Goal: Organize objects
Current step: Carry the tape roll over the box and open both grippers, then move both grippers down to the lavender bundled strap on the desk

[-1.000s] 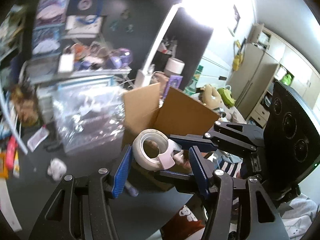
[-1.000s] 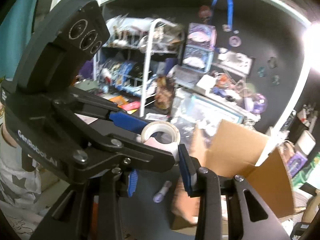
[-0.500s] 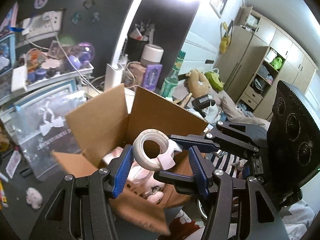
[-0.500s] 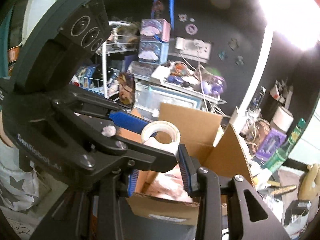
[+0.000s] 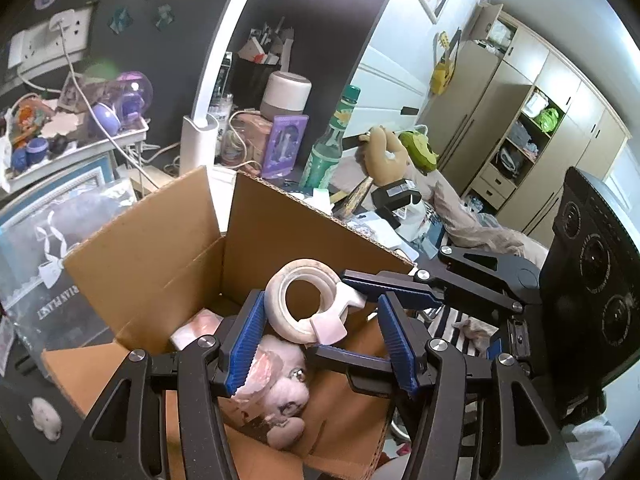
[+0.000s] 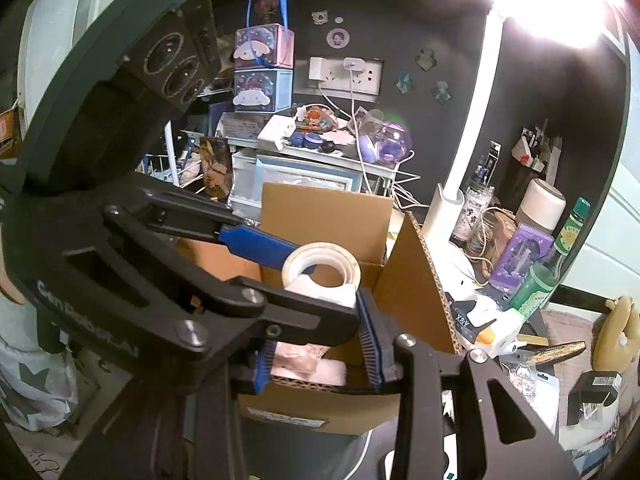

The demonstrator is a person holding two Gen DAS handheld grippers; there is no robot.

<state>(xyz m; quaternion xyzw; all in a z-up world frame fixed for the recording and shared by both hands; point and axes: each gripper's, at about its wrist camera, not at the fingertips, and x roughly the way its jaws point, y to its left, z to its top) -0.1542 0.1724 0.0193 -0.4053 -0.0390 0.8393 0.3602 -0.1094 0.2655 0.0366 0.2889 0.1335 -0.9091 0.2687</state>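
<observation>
Where the far left of the left wrist view is taken as the starting point, a small pale plush (image 5: 46, 424) is seen lying on the dark counter (image 5: 28, 392), and a clear bag with a white bow (image 5: 52, 240) is seen behind it. Just to the right, an open cardboard box (image 5: 160, 264) is shown with its flaps raised. A pink plush toy (image 5: 280, 392) and some pale wrapped items are contained in it.

The tape dispenser (image 5: 304, 304), a white roll with a pale pink cutter, is held in the air above the open mouth of the box, clear of the contents. It is straddled by the left claw (image 5: 320, 300), whose blue pads (image 5: 244, 344) are set moderately apart. The left pad is laid against the roll and the right pad stands just beside the cutter. Whether that pad presses on it cannot be told.

The right claw (image 6: 316, 336) is brought in from the right, across the left one. In the left wrist view its two fingers are seen closed on the dispenser, one above and one below, so that the dispenser is pinched between them.

Farther right and farther back, a white lamp post (image 5: 196, 140), a purple carton (image 5: 285, 146) and a green bottle (image 5: 330, 140) are ranged behind the box. A wardrobe (image 5: 520, 140) is seen against the far right wall.
</observation>
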